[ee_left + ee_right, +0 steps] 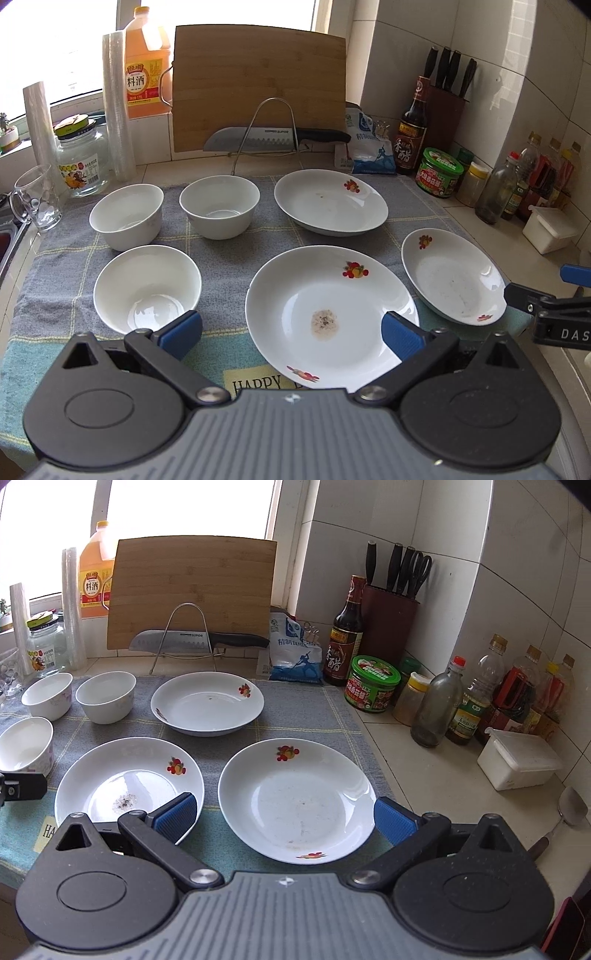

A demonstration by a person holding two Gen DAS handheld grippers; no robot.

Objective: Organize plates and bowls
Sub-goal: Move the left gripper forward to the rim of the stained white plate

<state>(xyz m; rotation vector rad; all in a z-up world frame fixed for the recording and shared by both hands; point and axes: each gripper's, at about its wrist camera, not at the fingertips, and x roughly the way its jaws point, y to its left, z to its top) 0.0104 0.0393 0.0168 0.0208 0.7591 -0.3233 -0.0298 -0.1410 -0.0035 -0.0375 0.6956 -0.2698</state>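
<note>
Three white plates with fruit prints lie on a grey checked towel (229, 258): a far one (330, 201) (207, 703), a near middle one with a brown stain (325, 314) (125, 779), and a right one (452, 275) (295, 799). Three white bowls stand to the left: two at the back (127, 216) (219, 205) and one in front (146, 288). My left gripper (291, 332) hangs open above the towel's near edge, before the stained plate. My right gripper (284, 818) is open too, over the near side of the right plate. Neither holds anything.
A wooden cutting board (258, 85) and a knife (273, 138) on a wire rack stand at the back. Jars, a glass mug (35, 197) and a large bottle (146, 62) stand at the left; sauce bottles (480, 701), a knife block (389, 624) and a white box (517, 760) line the right wall.
</note>
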